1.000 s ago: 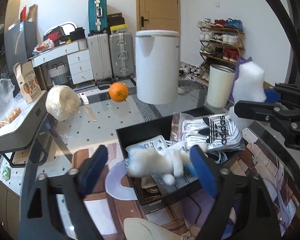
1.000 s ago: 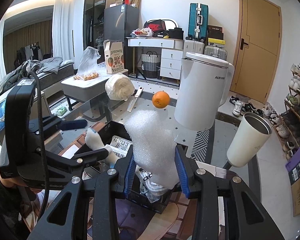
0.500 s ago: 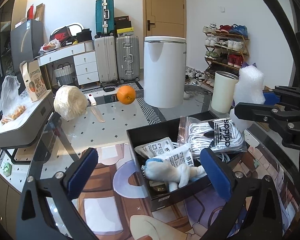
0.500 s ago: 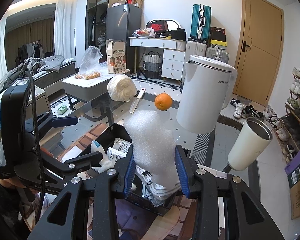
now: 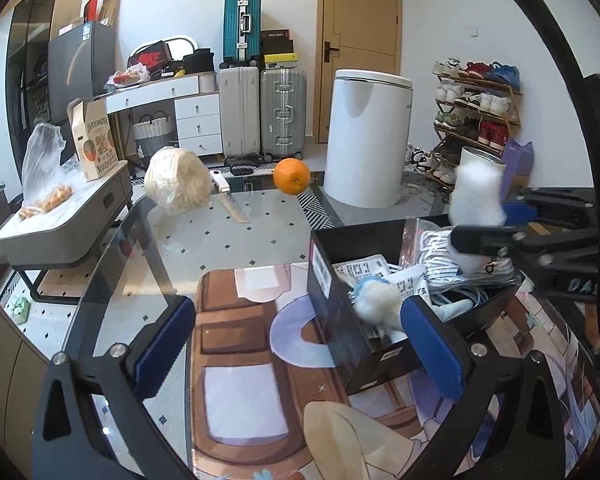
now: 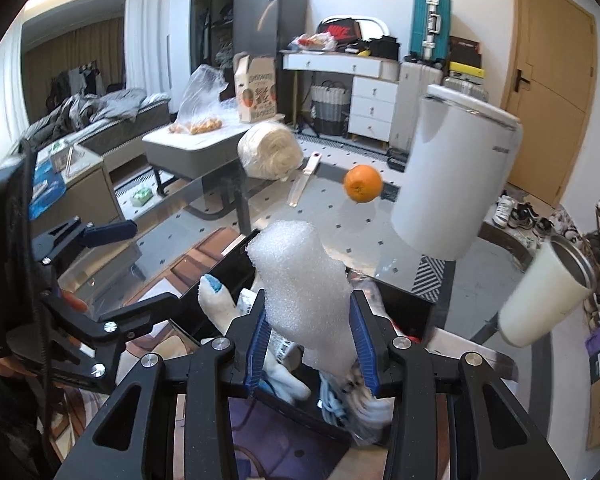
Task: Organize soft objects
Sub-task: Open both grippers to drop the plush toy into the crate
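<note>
One white foam wrap roll (image 6: 306,296) stands upright between the blue pads of the right tongs (image 6: 310,350), which pinch its lower part above the open black box (image 5: 342,320). One white-and-blue plush toy (image 5: 378,306) lies inside that box, just ahead of the right-hand pad of the left tongs (image 5: 298,346), which are spread wide and hold nothing. One bagged bundle of white socks (image 5: 452,264) lies in the box beyond the toy. Farther out on the glass counter (image 5: 236,248) are one orange (image 5: 291,176), one white kettle (image 5: 366,138) and one tumbler (image 6: 540,294).

Left gripper (image 5: 300,344) jaws spread wide, empty; right gripper (image 6: 311,344) clamped.
</note>
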